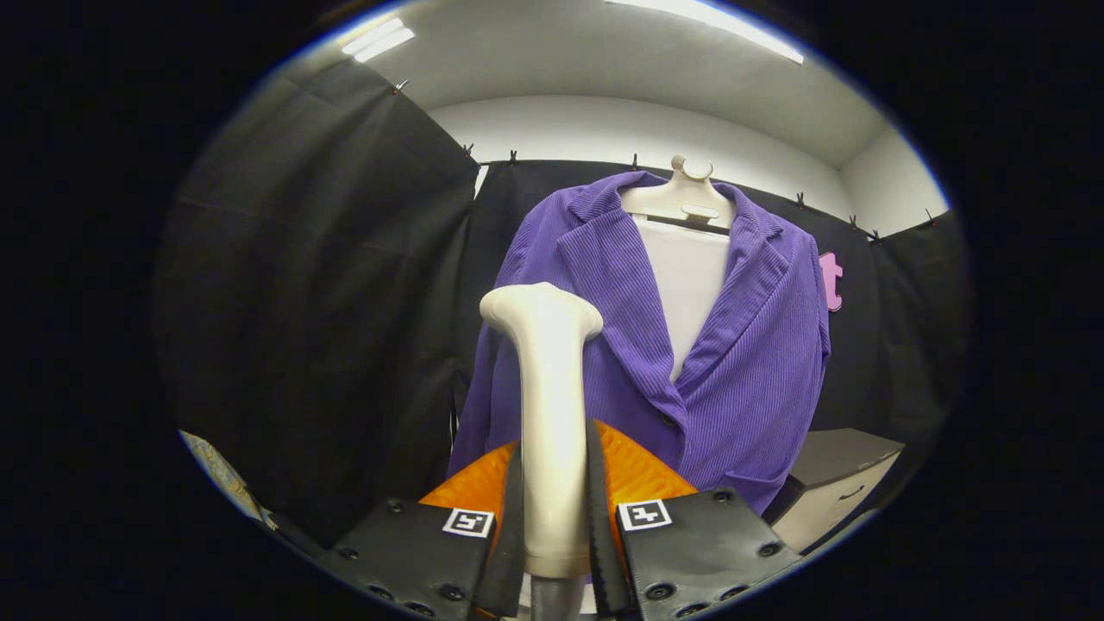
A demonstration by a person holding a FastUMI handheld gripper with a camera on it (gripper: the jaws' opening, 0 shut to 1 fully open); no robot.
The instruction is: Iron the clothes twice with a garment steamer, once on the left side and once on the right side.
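Gripper view. Landmark: purple ribbed corduroy jacket (733,362), hung open-fronted on a cream plastic hanger (681,200) against the black cloth wall (310,285).

Gripper (555,517): closed on the cream, smooth-bodied handheld garment steamer (548,405), both fingers (511,535) pressed against opposite sides of its upright handle. Steamer held vertical, flared head uppermost, in front of the jacket's left-hand front panel, level with the lapel; contact between head and cloth not determinable.

Inside the jacket opening: plain white panel (690,276), below the hanger.

Behind the steamer handle, across the jacket's lower front: orange textured surface (638,474); identity not determinable.

Beside the jacket's lower hem, on the pocket side: grey-topped cabinet with pale drawer front (841,487).

Above the jacket: white ceiling with strip lights (379,39).
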